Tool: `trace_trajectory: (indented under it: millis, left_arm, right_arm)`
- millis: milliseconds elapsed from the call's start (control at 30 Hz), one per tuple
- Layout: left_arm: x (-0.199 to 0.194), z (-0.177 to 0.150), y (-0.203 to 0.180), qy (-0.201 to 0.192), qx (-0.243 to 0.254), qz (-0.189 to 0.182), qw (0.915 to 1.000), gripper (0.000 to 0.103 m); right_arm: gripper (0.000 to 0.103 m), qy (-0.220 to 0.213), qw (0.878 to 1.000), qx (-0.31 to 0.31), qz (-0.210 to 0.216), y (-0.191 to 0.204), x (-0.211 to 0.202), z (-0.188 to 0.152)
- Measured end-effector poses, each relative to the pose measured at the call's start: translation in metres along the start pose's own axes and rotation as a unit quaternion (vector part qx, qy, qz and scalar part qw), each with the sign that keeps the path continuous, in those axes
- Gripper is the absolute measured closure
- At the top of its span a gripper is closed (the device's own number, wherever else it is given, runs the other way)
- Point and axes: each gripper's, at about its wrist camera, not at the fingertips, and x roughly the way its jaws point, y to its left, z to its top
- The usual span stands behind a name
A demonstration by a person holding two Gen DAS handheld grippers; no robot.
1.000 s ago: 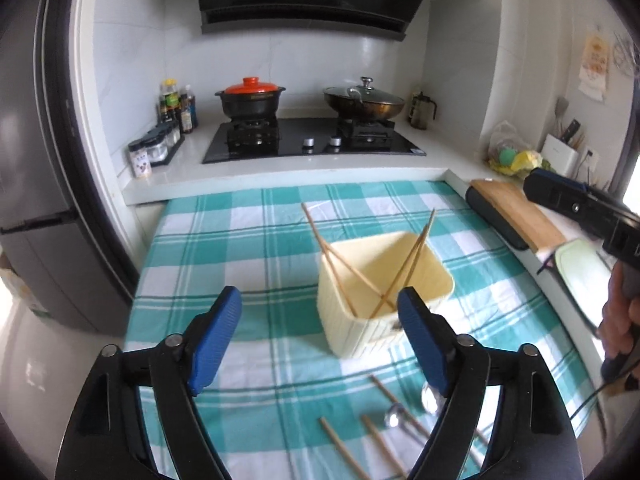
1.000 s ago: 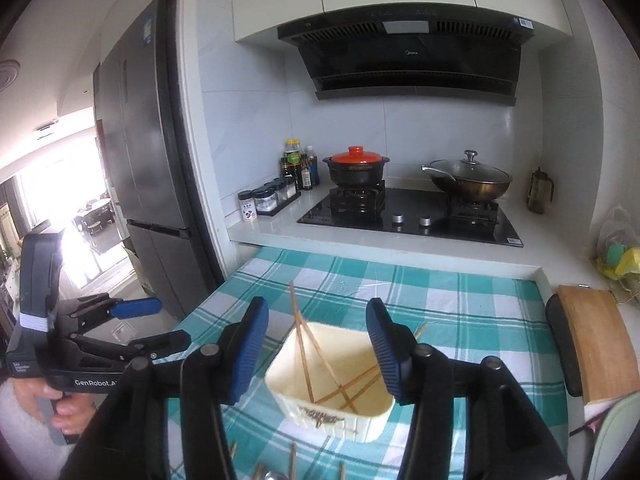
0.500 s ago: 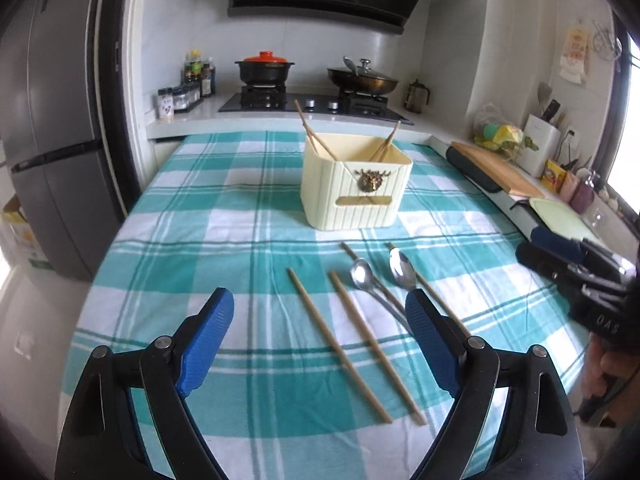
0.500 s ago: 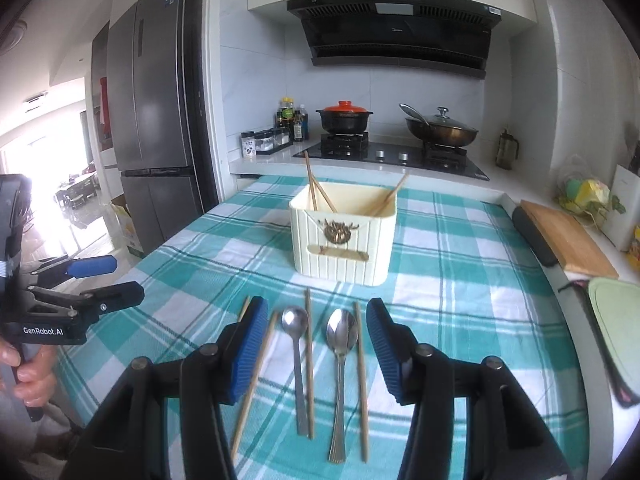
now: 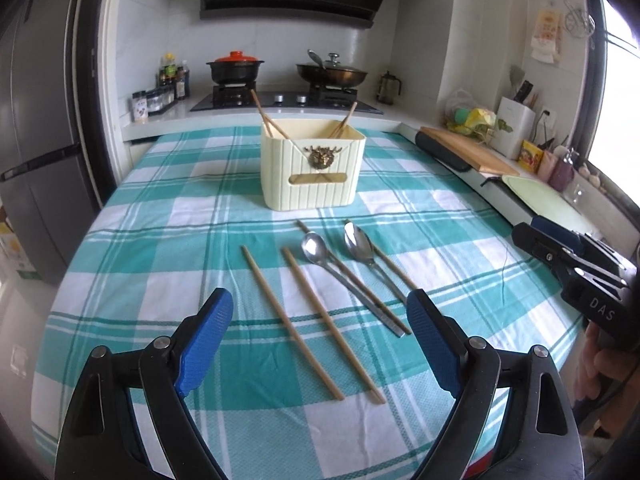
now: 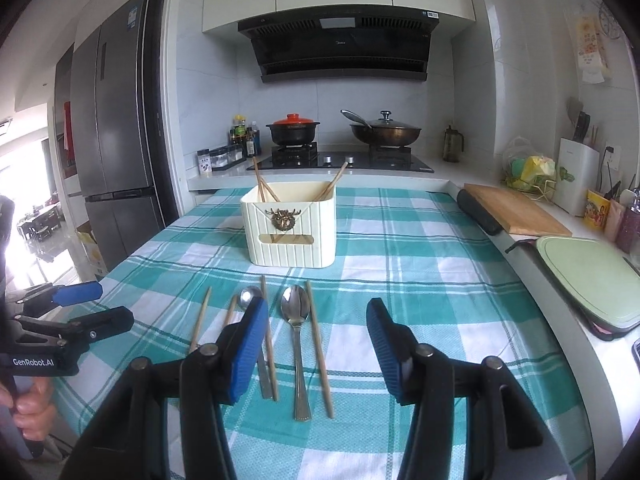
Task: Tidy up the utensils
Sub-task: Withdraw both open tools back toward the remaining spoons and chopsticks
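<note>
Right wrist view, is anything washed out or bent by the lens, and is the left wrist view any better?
Right wrist view: the doorway at far left is blown out white; the fridge edges bow from fisheye; spoons stay sharp. Left wrist view: the window at right glares, corners darken, and the checked tablecloth lines curve.

The right claw's finger hides one spoon's handle.

Daylit kitchen, sharp at centre, bent at the edges

Soft daylight enters from a window at far right and a blown-out white doorway at far left. Shadows on the checked tablecloth are faint. Fisheye curvature bows the fridge and walls; corners fall to black vignette. No motion blur.
</note>
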Motion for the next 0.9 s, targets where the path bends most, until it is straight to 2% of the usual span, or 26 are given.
trace_trajectory:
  millis: [167, 300, 367, 500, 700, 900]
  left_arm:
    - [0.015, -0.007, 0.003, 0.045, 0.013, 0.019, 0.9987, 0.013]
    - [0.019, -0.014, 0.014, 0.056, 0.0, 0.052, 0.9971, 0.001]
    - [0.02, -0.017, 0.019, 0.061, -0.002, 0.066, 0.996, 0.001]
    - [0.029, -0.022, 0.03, 0.08, -0.025, 0.066, 0.9943, 0.001]
    - [0.044, -0.027, 0.033, 0.098, -0.028, 0.076, 0.9919, 0.001]
    - [0.064, -0.03, 0.037, 0.127, -0.041, 0.093, 0.9868, 0.001]
  right_arm:
    - [0.051, -0.001, 1.0, 0.0, 0.0, 0.001, 0.002, -0.009]
    - [0.051, 0.008, 1.0, -0.001, -0.005, -0.001, 0.005, -0.018]
    - [0.051, 0.02, 1.0, 0.004, -0.005, -0.004, 0.01, -0.023]
    - [0.051, 0.035, 0.999, 0.008, -0.004, -0.005, 0.019, -0.028]
    - [0.051, 0.053, 0.999, 0.01, -0.003, -0.005, 0.028, -0.035]
    - [0.051, 0.095, 0.995, 0.01, -0.005, -0.011, 0.049, -0.043]
